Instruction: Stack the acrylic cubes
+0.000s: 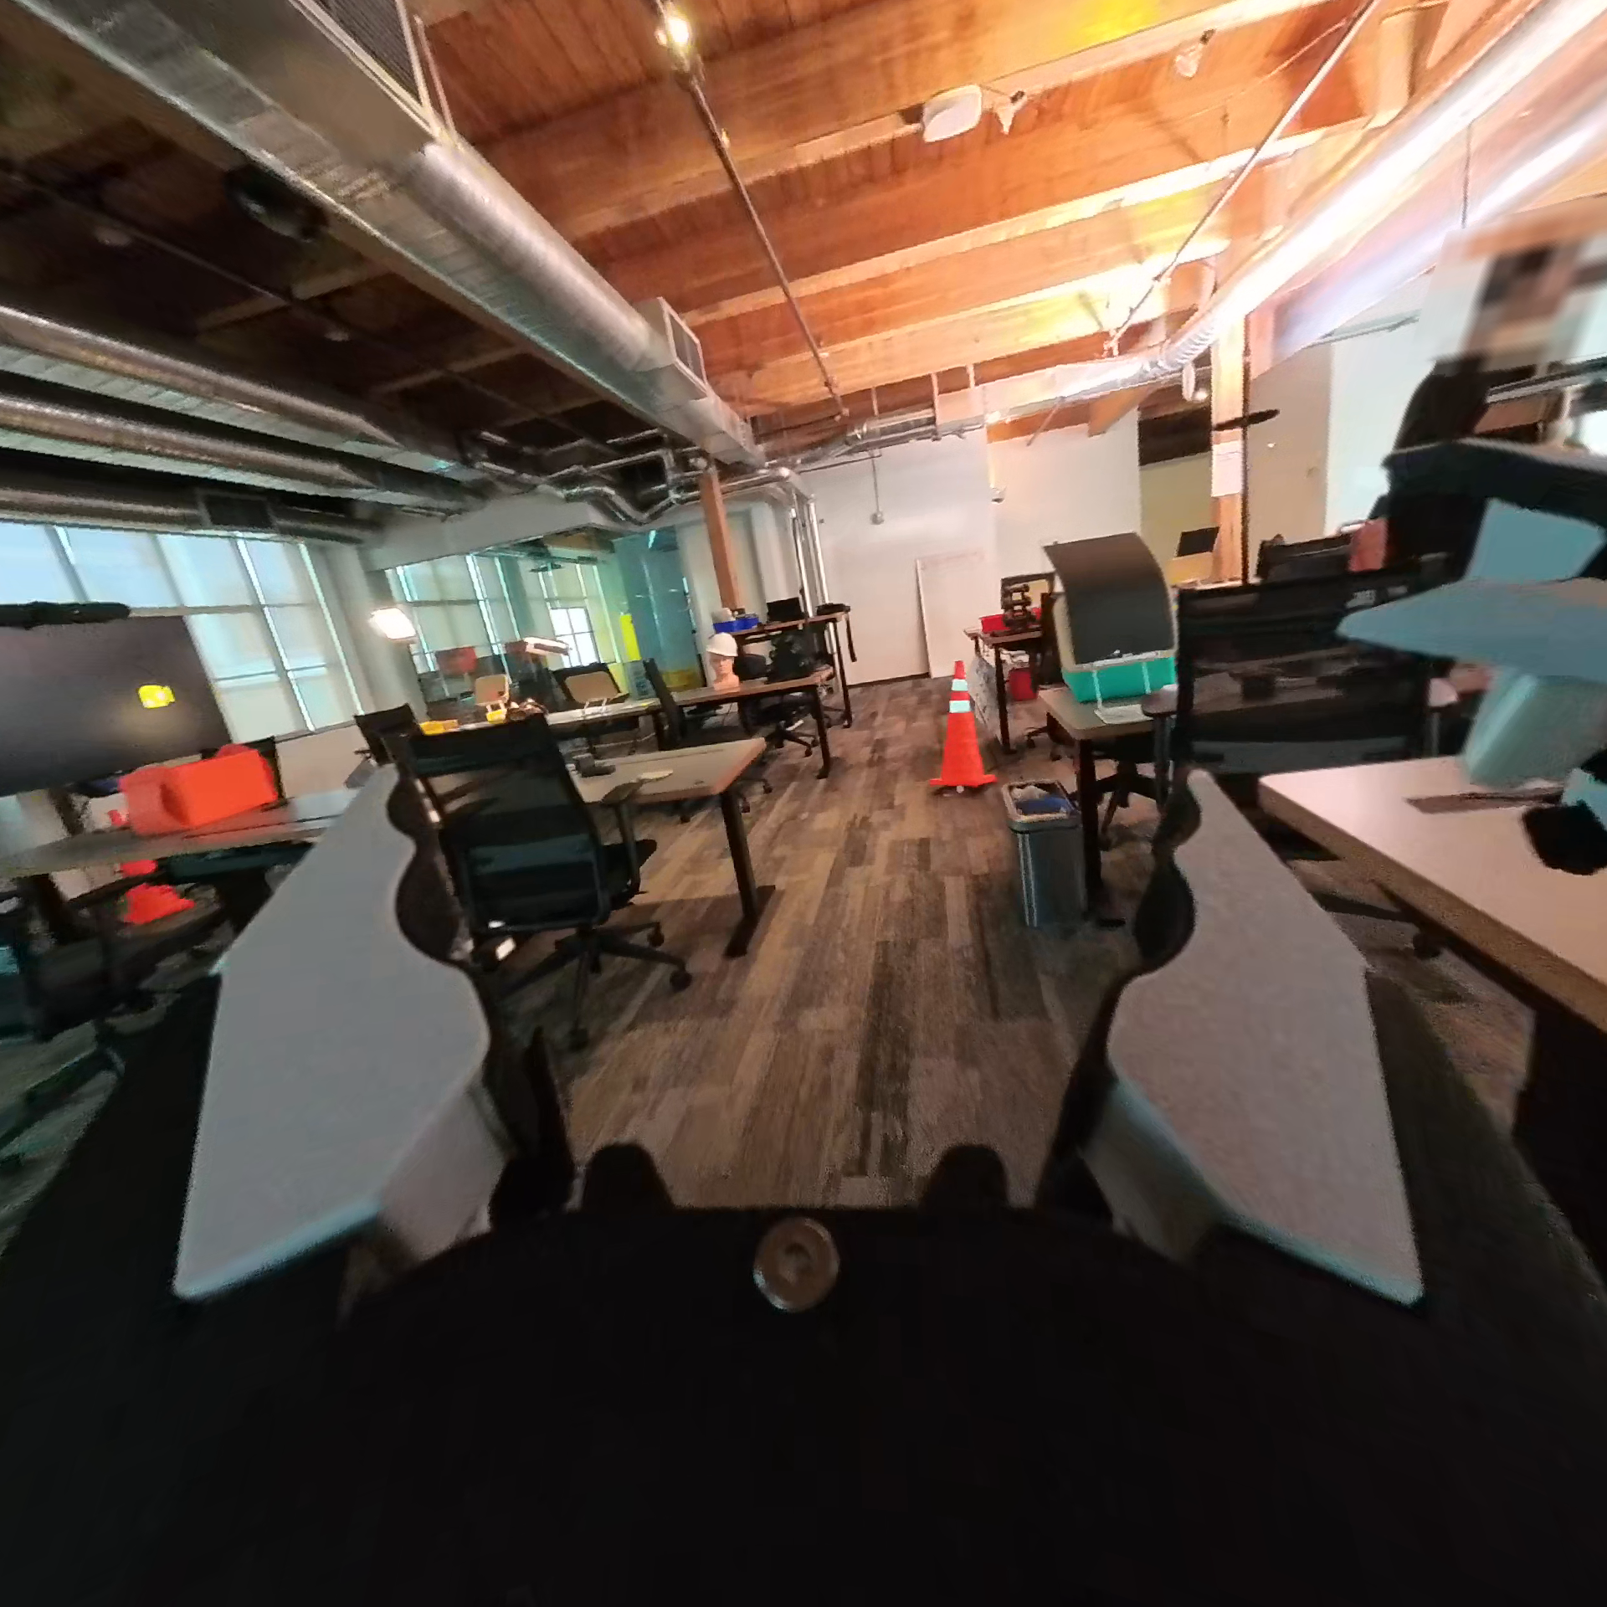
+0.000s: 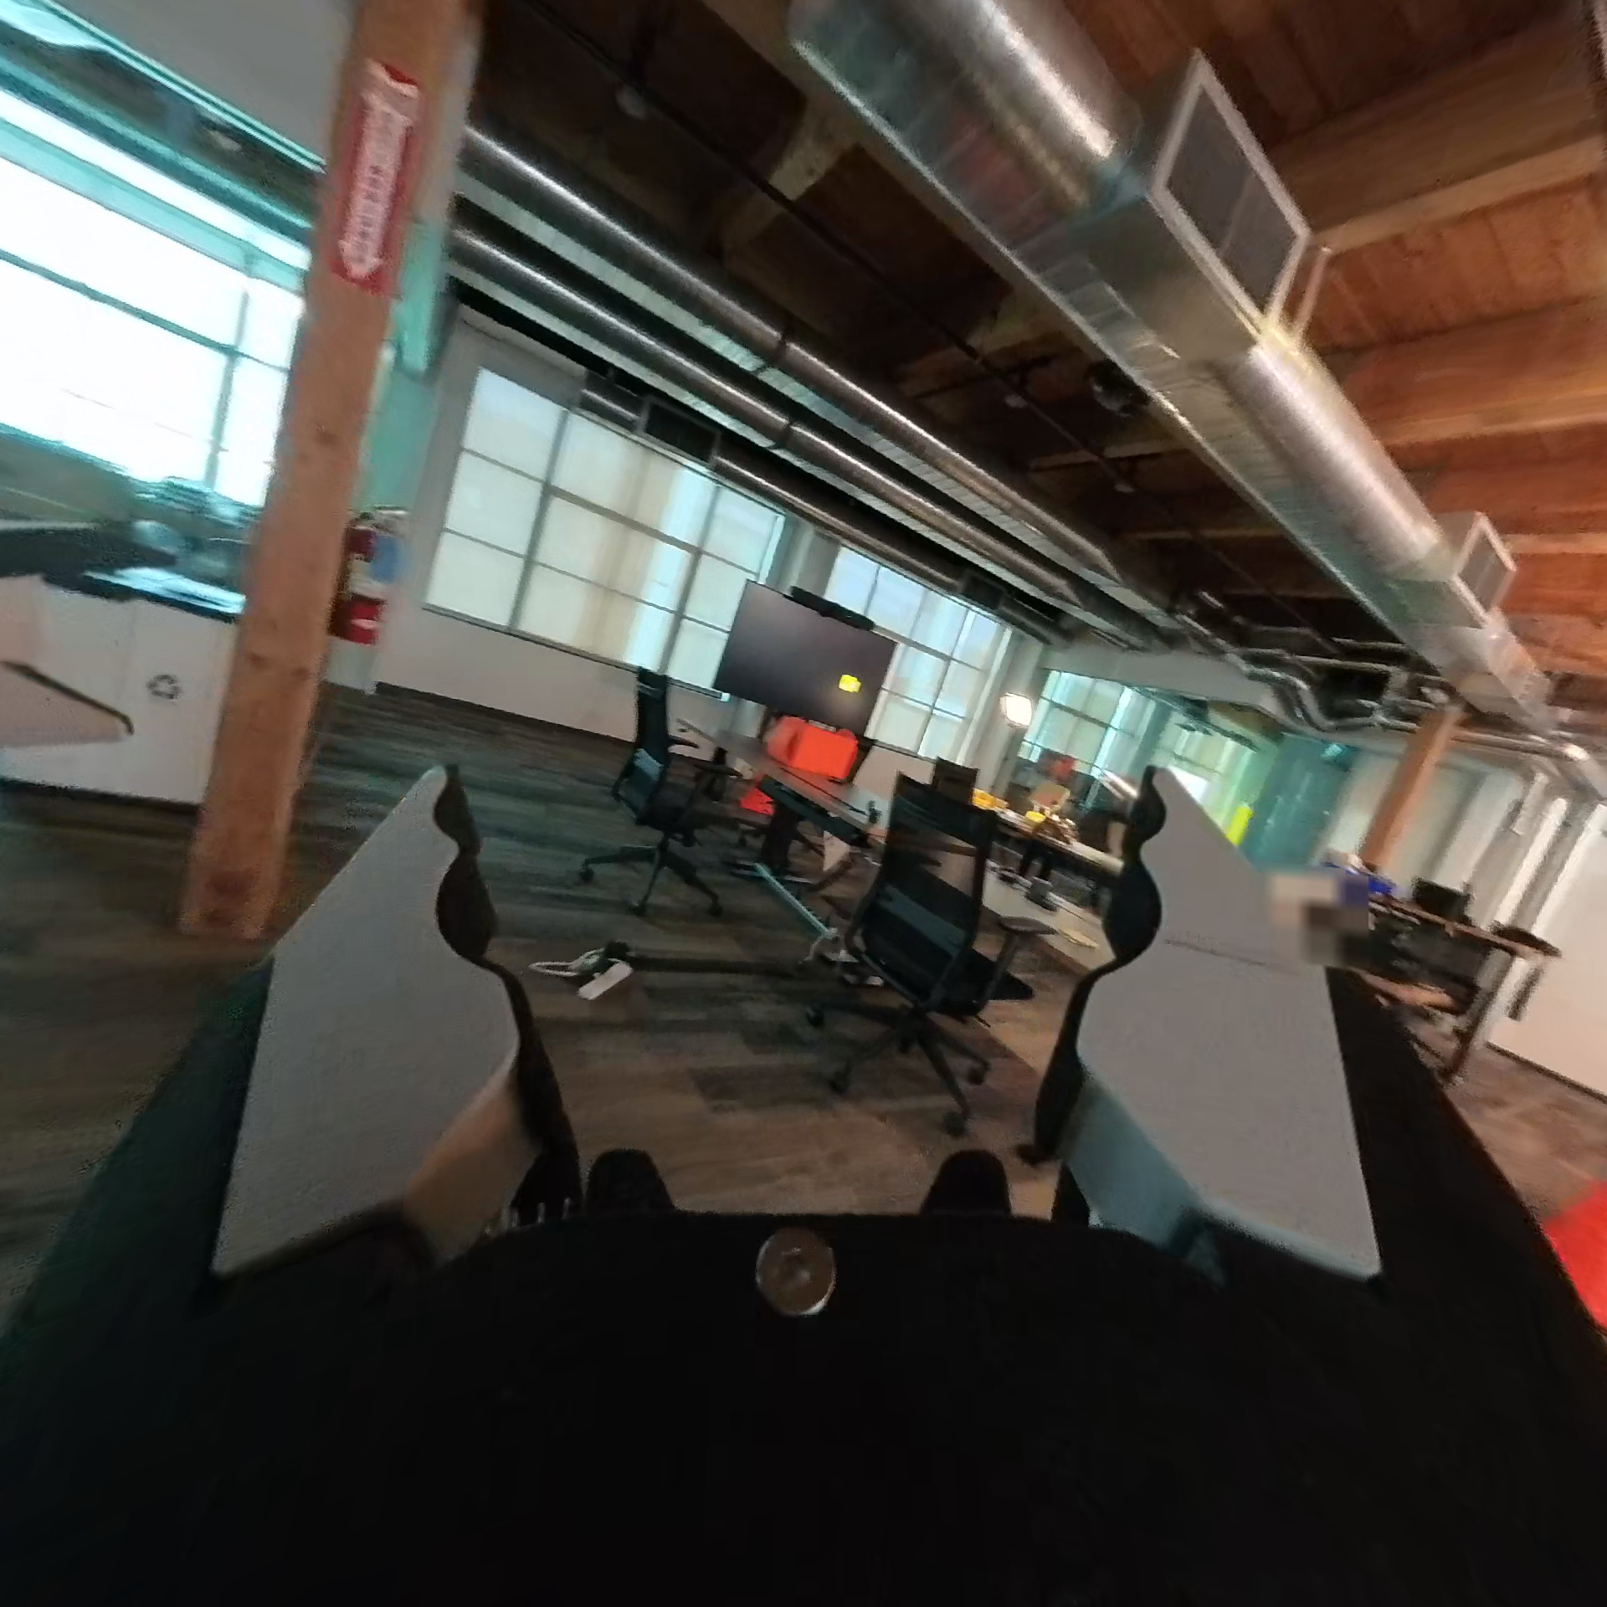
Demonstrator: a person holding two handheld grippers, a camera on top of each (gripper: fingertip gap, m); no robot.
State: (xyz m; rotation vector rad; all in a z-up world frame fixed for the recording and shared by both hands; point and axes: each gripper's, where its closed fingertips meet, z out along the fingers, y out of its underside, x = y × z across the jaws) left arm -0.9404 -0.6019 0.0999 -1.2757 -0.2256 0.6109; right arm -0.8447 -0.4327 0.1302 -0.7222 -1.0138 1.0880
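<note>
Both the left gripper (image 1: 787,787) and the right gripper (image 2: 796,796) are held wide open and empty in mid-air, well apart from everything, a black office chair (image 1: 522,835) standing nearest beyond the left one, at a desk's (image 1: 696,765) near edge.

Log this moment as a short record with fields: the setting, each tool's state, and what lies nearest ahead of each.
Setting: open office, wood-beam ceiling, metal duct
Left tool: fingers wide apart, nothing between them, raised in the air
Ahead of left: black office chair, desk, orange traffic cone, bin
Right tool: fingers wide apart, nothing between them
Ahead of right: black chair, dark screen, orange box, wooden post
</note>
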